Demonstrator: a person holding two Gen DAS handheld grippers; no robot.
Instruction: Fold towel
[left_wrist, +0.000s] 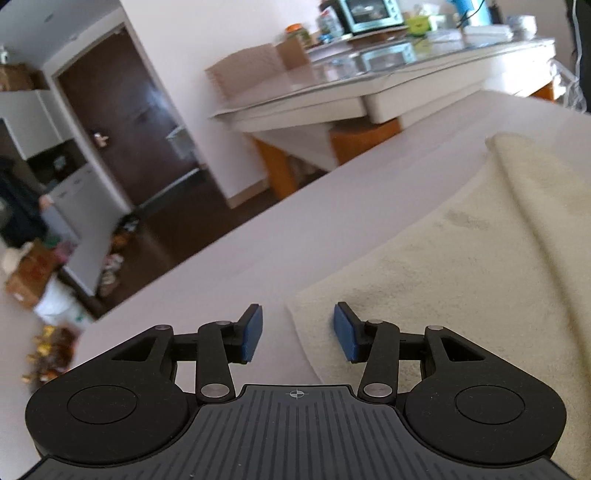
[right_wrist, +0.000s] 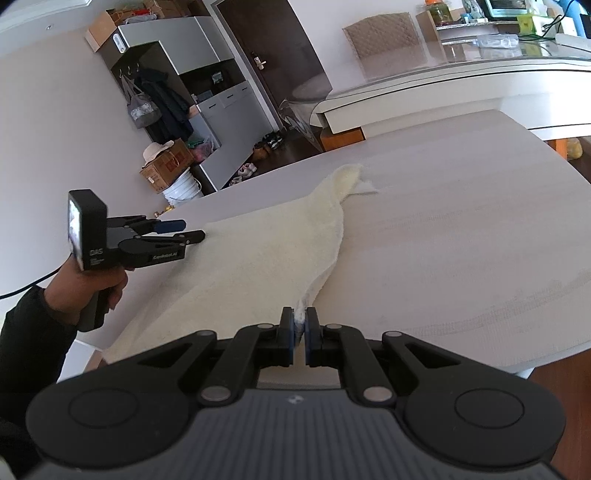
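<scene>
Right now the right tool (right_wrist: 302, 332) is pinched tight on a bunched corner of the cream towel (right_wrist: 258, 258), with the cloth squeezed between its blue pads. From that pinch the towel runs away in a raised ridge toward its far corner, and the rest of it lies spread on the pale counter (right_wrist: 461, 221). Over on the other side, the left tool (left_wrist: 298, 332) is partly open and holds nothing. Its blue pads (left_wrist: 346, 336) stand apart, one over the towel and one over the bare counter, and the towel's near edge passes under the gap, but the pads do not press on it. In the right wrist view a hand (right_wrist: 85, 288) in a dark sleeve holds that left tool just at the towel's side edge. I think the fold is only begun. One corner is gripped and pulled up, so a long crease shows along one side, but most of the towel is one flat layer and no neat half is made. What is left, I guess, is for the left tool to catch its edge, then both to carry the cloth over and lay it down even.
</scene>
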